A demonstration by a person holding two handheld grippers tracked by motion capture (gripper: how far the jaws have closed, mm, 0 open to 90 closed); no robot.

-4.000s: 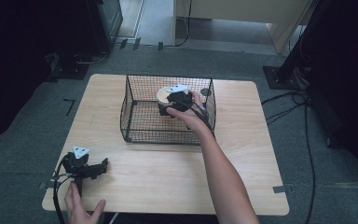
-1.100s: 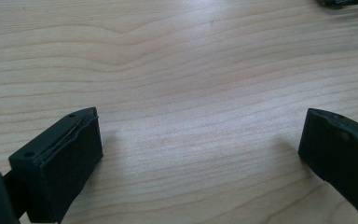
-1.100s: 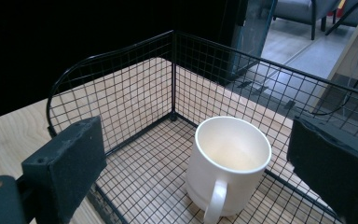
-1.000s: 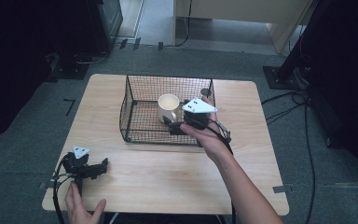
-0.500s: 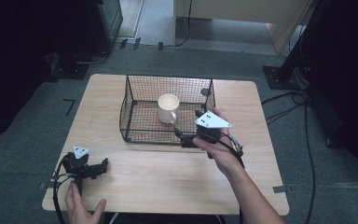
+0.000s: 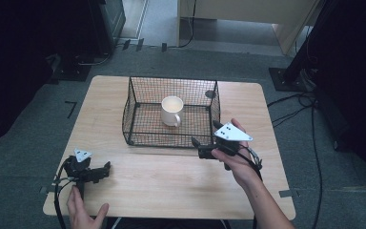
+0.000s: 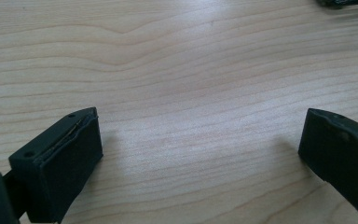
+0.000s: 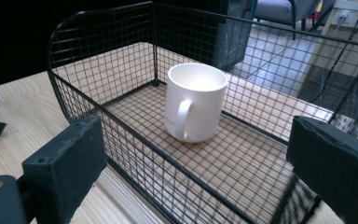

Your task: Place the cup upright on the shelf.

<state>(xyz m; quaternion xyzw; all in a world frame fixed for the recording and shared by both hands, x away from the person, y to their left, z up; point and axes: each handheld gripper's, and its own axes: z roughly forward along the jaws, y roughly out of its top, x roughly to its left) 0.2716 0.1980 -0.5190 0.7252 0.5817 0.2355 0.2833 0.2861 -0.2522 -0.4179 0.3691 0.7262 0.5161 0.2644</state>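
Note:
A white mug (image 6: 171,110) stands upright inside a black wire basket (image 6: 158,139) at the middle of the wooden table (image 6: 171,191). My right gripper (image 6: 205,134), held in a hand, hovers just outside the basket's near right corner. It is open and holds nothing. In the right gripper view its jaws (image 8: 203,161) frame the basket's near wall (image 8: 98,109), and the mug (image 8: 195,102) stands behind it with its handle toward me. My left gripper (image 6: 106,168) lies on the table's near left corner. It too is open (image 7: 200,149), with bare wood between its jaws.
A hand (image 6: 83,210) rests at the table's near edge beside the left gripper. Cables (image 6: 310,124) run over the grey floor to the right. Dark equipment stands beyond the far left corner.
My right gripper has come out of the basket and moved back toward the near right, leaving the mug standing inside. The left gripper has not moved.

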